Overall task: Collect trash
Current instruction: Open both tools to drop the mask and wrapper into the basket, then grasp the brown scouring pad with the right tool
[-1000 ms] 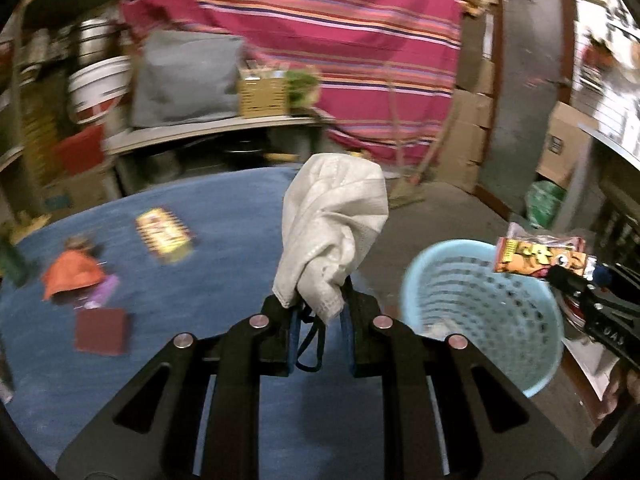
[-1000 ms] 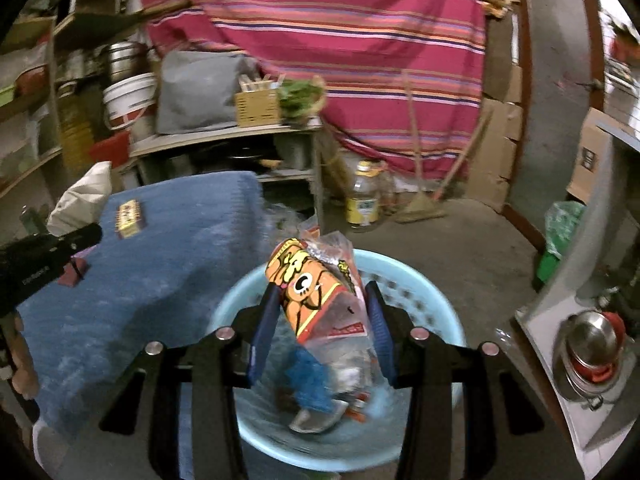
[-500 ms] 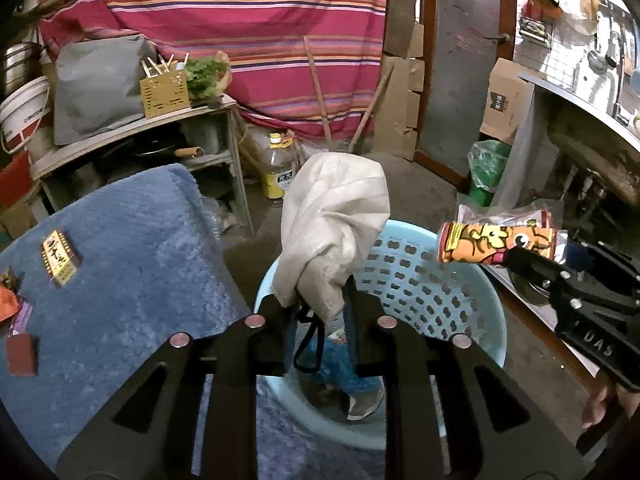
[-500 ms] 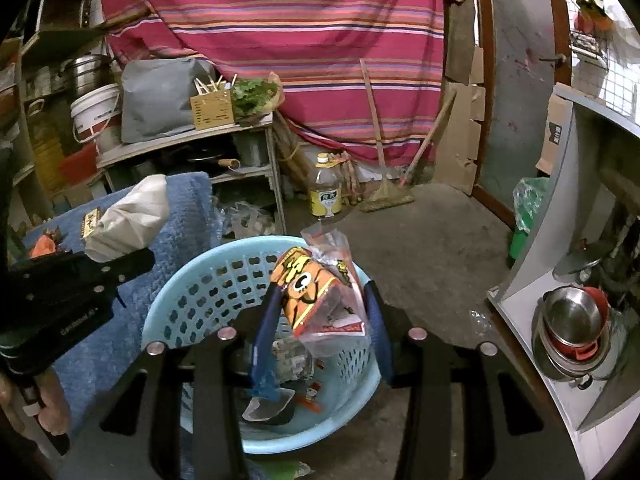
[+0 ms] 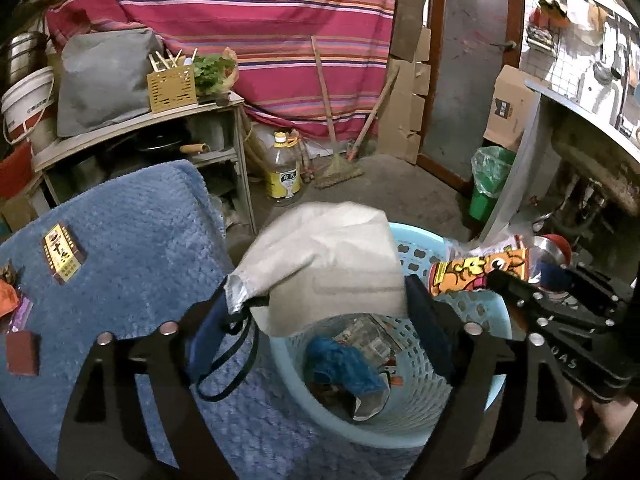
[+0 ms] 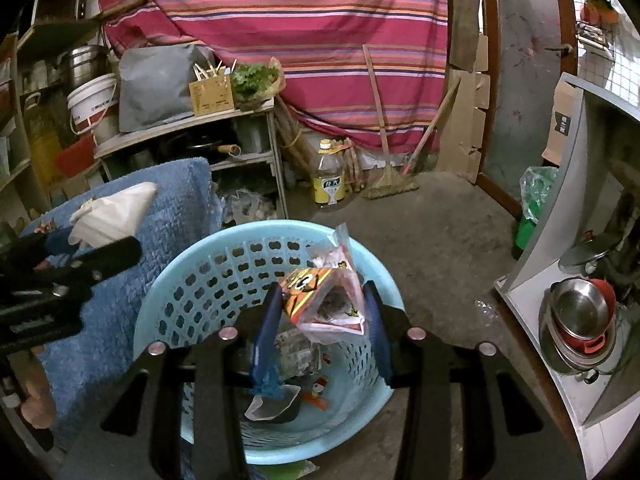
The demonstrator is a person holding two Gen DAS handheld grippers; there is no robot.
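While the jaws of the left gripper (image 5: 316,320) are opening around the limp white cloth face mask (image 5: 324,264) above the pale blue perforated plastic basket (image 5: 420,412), the light, crinkly orange snack wrapper (image 6: 324,300) at three o'clock is kept clenched mid-body by the right gripper (image 6: 320,320).

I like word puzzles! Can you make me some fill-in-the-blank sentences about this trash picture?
1. The white face mask hangs over the light ____ basket.
2. The right hand-held gripper holds an ____ snack wrapper.
3. The small printed box lies on the blue ____.
4. The curtain behind has ____ on it.

Missing words: blue; orange; blanket; stripes
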